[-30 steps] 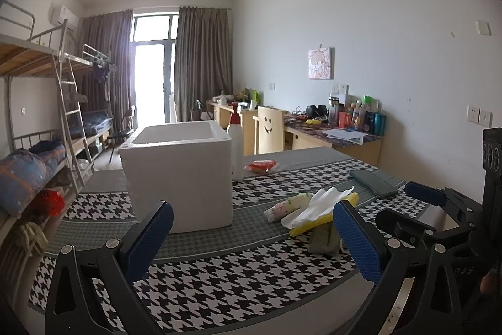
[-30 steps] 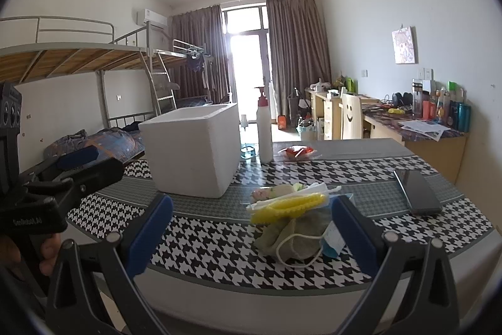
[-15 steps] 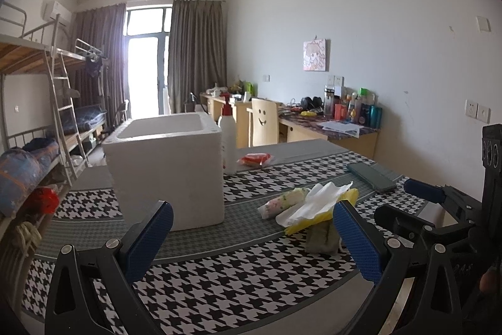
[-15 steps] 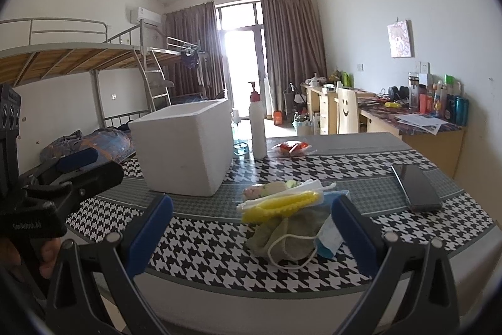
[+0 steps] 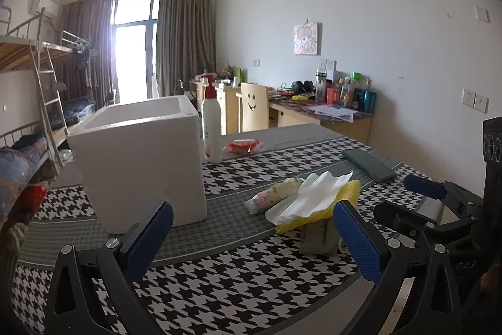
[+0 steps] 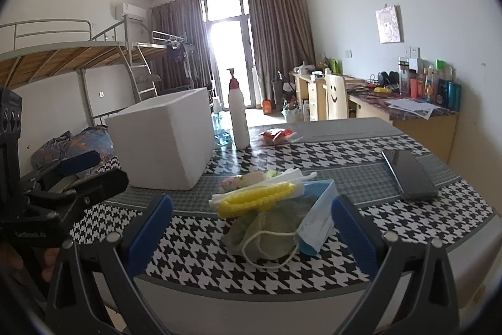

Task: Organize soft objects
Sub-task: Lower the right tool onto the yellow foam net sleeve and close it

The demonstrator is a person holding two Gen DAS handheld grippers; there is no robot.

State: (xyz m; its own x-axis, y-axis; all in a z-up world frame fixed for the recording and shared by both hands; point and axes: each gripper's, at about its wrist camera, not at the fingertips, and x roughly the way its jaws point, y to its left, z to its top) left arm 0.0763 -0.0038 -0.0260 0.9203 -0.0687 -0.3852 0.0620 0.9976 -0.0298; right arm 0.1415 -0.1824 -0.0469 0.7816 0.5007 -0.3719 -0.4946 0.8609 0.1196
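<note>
From the left wrist we see our left gripper point(image 5: 252, 236) spread wide and empty over the houndstooth-clothed worktop point(image 5: 238, 278), the white foam box point(image 5: 138, 159) near a metal bunk bed point(image 5: 37, 77).

From the right wrist, our right gripper point(image 6: 251, 228) gapes empty before the pile of soft cloths and a blue mask point(image 6: 273, 215) at the worktop's near edge; grey curtains point(image 6: 279, 43) flank the window.

A black-and-white houndstooth cloth with grey bands point(image 6: 360, 178) covers the surface. Beside the plain white foam box point(image 5: 141, 165) lie a yellow knitted cloth point(image 6: 257, 198), a pale blue face mask point(image 6: 317, 218), an olive-green rag point(image 6: 266, 237) and white tissue point(image 5: 317, 197).
</note>
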